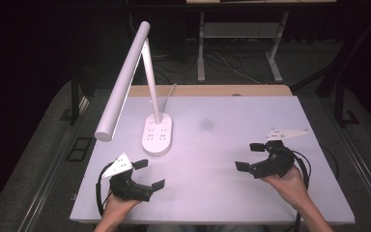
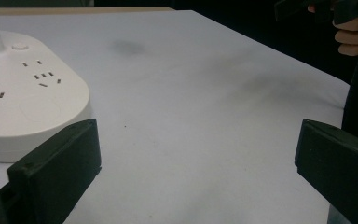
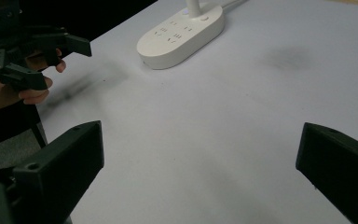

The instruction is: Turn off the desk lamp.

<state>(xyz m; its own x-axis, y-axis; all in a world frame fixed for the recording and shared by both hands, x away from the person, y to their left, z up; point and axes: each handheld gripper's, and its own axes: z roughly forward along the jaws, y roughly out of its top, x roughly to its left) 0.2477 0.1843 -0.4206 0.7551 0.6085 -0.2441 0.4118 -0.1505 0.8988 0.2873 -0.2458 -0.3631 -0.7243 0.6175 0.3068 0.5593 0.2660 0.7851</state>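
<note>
High view: we see a white plastic desk lamp (image 1: 137,82) at about 10 o'clock on the matte pale grey table top (image 1: 222,121). Its base is a smooth, rounded oblong slab with socket slots moulded into the top; a slim round stem rises from the base to a long tubular head that slants down toward 8 o'clock. A white cable leaves the base toward 12 o'clock.

The left gripper (image 1: 149,174), black hard plastic with a grey three-cornered plate, sits at 7 o'clock, just short of the base; its jaws stand spread wide, gripping nothing. The right gripper (image 1: 250,155) sits at 4 o'clock, well apart from the lamp, jaws likewise spread and empty.

Left gripper view: we note the base's glossy rounded edge beside one blocky jaw.
</note>
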